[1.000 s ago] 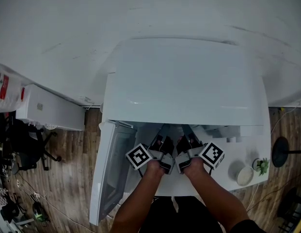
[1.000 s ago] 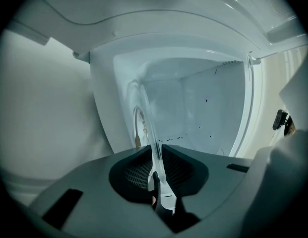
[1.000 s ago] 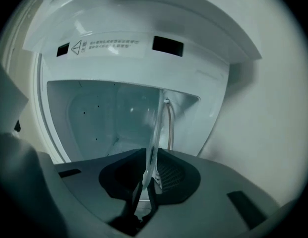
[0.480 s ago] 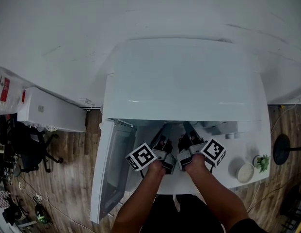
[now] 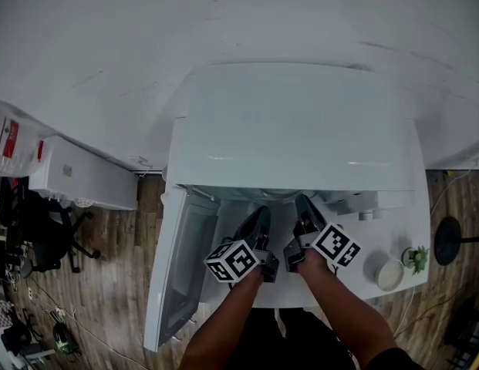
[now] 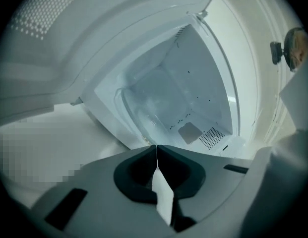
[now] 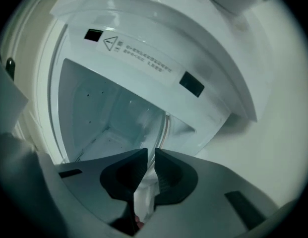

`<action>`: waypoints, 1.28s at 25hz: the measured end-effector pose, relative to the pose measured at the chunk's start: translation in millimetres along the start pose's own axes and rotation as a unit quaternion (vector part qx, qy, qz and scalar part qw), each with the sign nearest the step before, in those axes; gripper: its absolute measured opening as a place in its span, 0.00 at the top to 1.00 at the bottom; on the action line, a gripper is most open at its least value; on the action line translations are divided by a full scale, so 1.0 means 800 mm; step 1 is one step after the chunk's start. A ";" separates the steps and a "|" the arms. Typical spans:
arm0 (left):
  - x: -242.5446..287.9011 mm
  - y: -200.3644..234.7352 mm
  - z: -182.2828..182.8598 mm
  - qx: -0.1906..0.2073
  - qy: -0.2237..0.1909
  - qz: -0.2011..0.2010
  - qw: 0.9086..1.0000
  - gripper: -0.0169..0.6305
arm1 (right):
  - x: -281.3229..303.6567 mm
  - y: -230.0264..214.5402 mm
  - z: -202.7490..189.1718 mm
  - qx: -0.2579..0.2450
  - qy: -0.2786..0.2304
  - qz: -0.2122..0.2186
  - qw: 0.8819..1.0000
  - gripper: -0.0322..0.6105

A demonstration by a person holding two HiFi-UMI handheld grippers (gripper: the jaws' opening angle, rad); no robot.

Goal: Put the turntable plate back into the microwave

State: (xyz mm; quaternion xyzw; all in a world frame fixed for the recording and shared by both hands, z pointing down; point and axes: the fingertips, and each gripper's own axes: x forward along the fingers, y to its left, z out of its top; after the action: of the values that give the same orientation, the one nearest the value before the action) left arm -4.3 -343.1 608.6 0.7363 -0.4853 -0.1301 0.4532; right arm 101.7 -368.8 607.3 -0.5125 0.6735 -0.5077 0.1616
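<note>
The turntable plate (image 6: 153,108) (image 7: 143,119) sat in the open microwave (image 5: 293,129), its near rim at the mouth. The left hand-held gripper (image 5: 258,216) (image 6: 156,147) was pressed together. The right hand-held gripper (image 5: 302,206) (image 7: 150,153) pinched the rim (only a narrow slit showed).

Office-like room with swivel chair (image 5: 46,236) and wood floor (image 5: 108,299).

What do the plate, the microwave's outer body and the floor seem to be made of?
The plate looks like clear glass: the oven's inside walls show through it and its curved rim glints. The microwave has a smooth white shell with a soft sheen, either painted metal or plastic. The floor shows brown planks with grain lines; whether wood or laminate, I cannot tell.
</note>
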 end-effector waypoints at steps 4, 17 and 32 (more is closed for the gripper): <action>-0.007 -0.003 -0.005 0.068 0.003 0.007 0.998 0.94 | -0.018 0.015 0.009 -0.151 -0.006 0.001 0.989 0.93; -0.079 -0.092 0.021 0.336 -0.033 0.006 0.941 0.94 | -0.106 0.137 -0.022 -0.504 0.015 0.098 0.858 0.92; -0.150 -0.143 0.009 0.387 -0.036 0.024 0.921 0.94 | -0.186 0.191 -0.020 -0.525 -0.016 0.107 0.844 0.92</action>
State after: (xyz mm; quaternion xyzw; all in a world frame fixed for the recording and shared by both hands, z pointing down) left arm 0.0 -233.9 484.4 0.8372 -0.5313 0.0524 0.1188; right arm 72.2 -239.4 439.6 -0.4533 0.8874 -0.0498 -0.0672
